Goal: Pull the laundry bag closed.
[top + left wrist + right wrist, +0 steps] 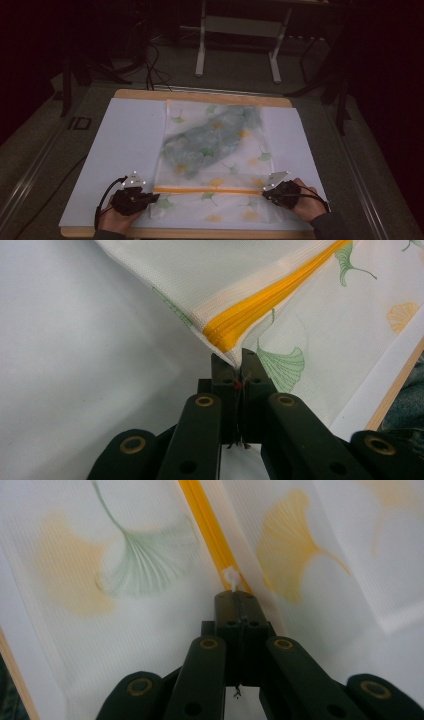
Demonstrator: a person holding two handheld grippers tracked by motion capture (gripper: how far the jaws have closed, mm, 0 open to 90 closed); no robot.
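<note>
A white mesh bag (215, 150) printed with ginkgo leaves lies flat on the white sheet, with a blue-green garment (210, 137) showing through it. An orange zipper (207, 190) runs across the bag's near end. My left gripper (154, 197) is shut on the bag's corner at the zipper's left end; in the left gripper view its tips (234, 367) pinch the fabric just below the orange zipper (265, 300). My right gripper (265, 192) is at the zipper's right end. In the right gripper view its tips (235, 600) are shut on the small white zipper pull (231, 577).
The bag rests on a white sheet (125, 145) that covers a wooden table (200, 95). Grey floor surrounds the table. A white metal frame (237, 47) and black cables (152, 65) stand beyond the far edge.
</note>
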